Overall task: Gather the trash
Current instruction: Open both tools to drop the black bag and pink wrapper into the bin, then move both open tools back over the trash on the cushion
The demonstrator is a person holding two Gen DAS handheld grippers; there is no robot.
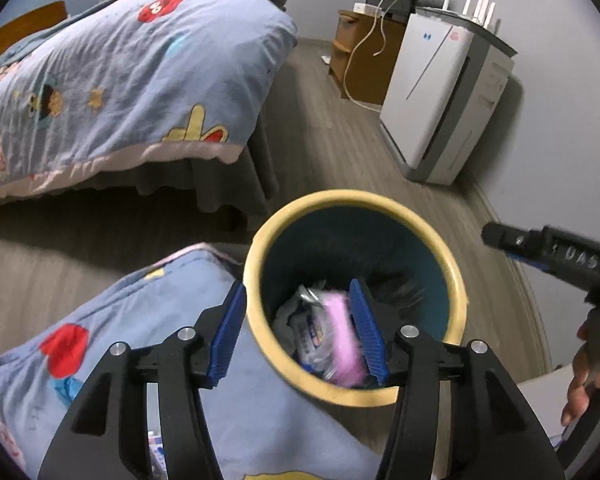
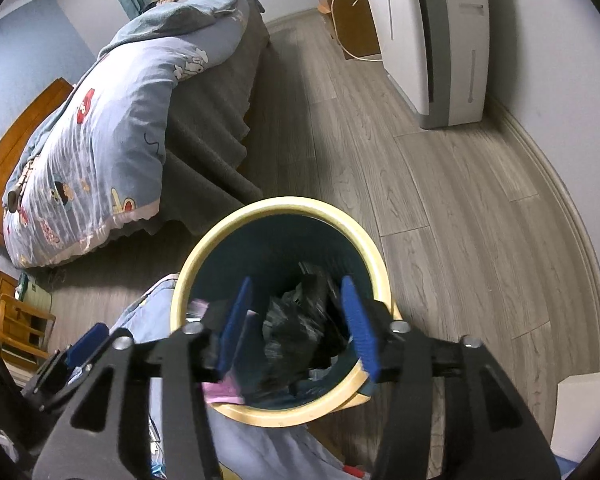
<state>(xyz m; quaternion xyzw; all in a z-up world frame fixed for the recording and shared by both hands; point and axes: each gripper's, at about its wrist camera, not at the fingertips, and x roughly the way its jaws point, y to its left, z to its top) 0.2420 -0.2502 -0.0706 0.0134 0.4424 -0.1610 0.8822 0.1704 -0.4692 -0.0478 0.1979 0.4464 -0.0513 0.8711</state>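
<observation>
Left gripper [image 1: 305, 330] and right gripper [image 2: 296, 326] over bin [image 1: 260, 240] (yellow-rimmed), jaws spread, trash [image 1: 342, 340] inside.

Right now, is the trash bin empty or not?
Not empty. Inside the trash bin lie a pink wrapper and a crumpled black bag.

Black grippers, ribbed blue fingers [image 1: 367, 330], silver screws
</observation>
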